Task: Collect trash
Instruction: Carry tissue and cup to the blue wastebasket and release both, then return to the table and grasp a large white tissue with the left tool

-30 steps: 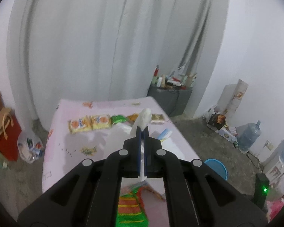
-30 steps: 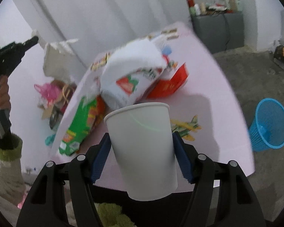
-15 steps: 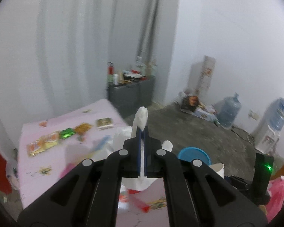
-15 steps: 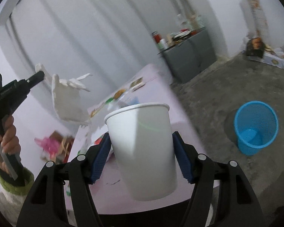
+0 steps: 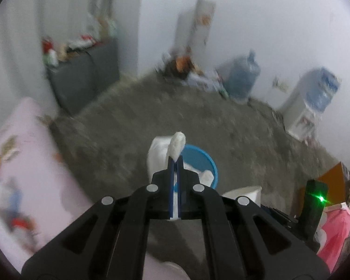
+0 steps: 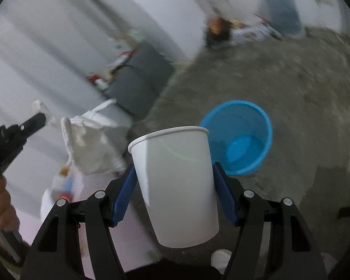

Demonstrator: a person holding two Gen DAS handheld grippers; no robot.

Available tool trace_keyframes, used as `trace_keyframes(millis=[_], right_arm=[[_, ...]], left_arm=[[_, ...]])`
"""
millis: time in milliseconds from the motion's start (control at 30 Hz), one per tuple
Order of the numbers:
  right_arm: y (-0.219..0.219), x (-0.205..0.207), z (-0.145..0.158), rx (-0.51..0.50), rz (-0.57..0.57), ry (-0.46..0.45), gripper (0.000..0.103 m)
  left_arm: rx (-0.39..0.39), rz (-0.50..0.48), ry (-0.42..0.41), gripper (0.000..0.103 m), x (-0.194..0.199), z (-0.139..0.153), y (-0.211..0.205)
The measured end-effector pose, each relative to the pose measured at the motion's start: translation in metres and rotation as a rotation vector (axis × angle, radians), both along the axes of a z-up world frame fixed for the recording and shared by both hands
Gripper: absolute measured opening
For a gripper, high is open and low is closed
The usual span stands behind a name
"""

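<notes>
Both loads are carried but undropped: right gripper clamps the paper cup, left gripper pinches the white bag, blue bin centre-frame.

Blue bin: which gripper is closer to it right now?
Hard to call; probably the right. The right gripper, clamping the paper cup, sits just short of the blue bin. The left gripper, pinching the plastic bag, points at it too.

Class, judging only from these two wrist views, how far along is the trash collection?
Done: nothing visibly binned; the blue plastic bin looks empty. In hand: right gripper holds a white paper cup; left gripper pinches a white plastic bag. Left: dropping both in, then clearing the pink table.
</notes>
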State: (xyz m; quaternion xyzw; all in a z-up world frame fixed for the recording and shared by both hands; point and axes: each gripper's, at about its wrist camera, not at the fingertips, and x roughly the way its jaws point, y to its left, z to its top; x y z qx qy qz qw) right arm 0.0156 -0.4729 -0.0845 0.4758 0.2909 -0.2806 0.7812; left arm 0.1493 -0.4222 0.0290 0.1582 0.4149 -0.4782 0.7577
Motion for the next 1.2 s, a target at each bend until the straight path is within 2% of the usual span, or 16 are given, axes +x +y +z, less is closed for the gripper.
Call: trace_keyframes(millis=[133, 300, 333, 367, 400, 433, 500, 600, 767, 900, 1067, 1133, 1200], right_arm=[[-0.044, 0.015, -0.052, 0.095, -0.036, 0.026, 0.064], [-0.099, 0.038, -0.114, 0.172, -0.066, 0.064, 0.066], [-0.109, 0.042, -0.128, 0.191, -0.064, 0.063, 0.07], [-0.117, 0.047, -0.136, 0.202, -0.062, 0.067, 0.082], [-0.125, 0.052, -0.152, 0.209, -0.07, 0.105, 0.086], [-0.129, 0.054, -0.161, 0.209, -0.077, 0.14, 0.087], [-0.134, 0.055, -0.18, 0.225, -0.09, 0.186, 0.087], [-0.13, 0.044, -0.185, 0.242, -0.124, 0.166, 0.087], [-0.105, 0.016, -0.153, 0.177, -0.163, 0.108, 0.087], [-0.075, 0.005, -0.104, 0.058, -0.163, 0.104, 0.087], [-0.022, -0.002, -0.02, -0.16, -0.157, 0.122, 0.097], [-0.002, 0.001, 0.007, -0.238, -0.143, 0.14, 0.097], [0.022, 0.003, 0.035, -0.307, -0.129, 0.136, 0.097]], left_arm=[[0.106, -0.029, 0.031, 0.0, 0.016, -0.067, -0.069], [0.162, -0.017, 0.12, 0.001, 0.042, -0.127, -0.123], [0.165, -0.005, 0.138, 0.003, 0.047, -0.14, -0.132], [0.17, -0.003, 0.156, 0.012, 0.051, -0.148, -0.135], [0.179, 0.003, 0.179, 0.028, 0.054, -0.157, -0.141], [0.187, 0.012, 0.201, 0.035, 0.057, -0.165, -0.146], [0.187, 0.03, 0.21, 0.041, 0.058, -0.172, -0.146], [0.176, 0.031, 0.22, 0.048, 0.052, -0.169, -0.141], [0.135, -0.03, 0.184, 0.053, 0.032, -0.139, -0.127], [0.065, -0.078, 0.147, 0.061, 0.013, -0.098, -0.097], [-0.009, -0.122, 0.049, 0.068, -0.006, -0.038, -0.024], [-0.03, -0.104, 0.05, 0.07, -0.006, -0.02, 0.009], [-0.064, -0.059, 0.085, 0.082, -0.003, -0.002, 0.05]])
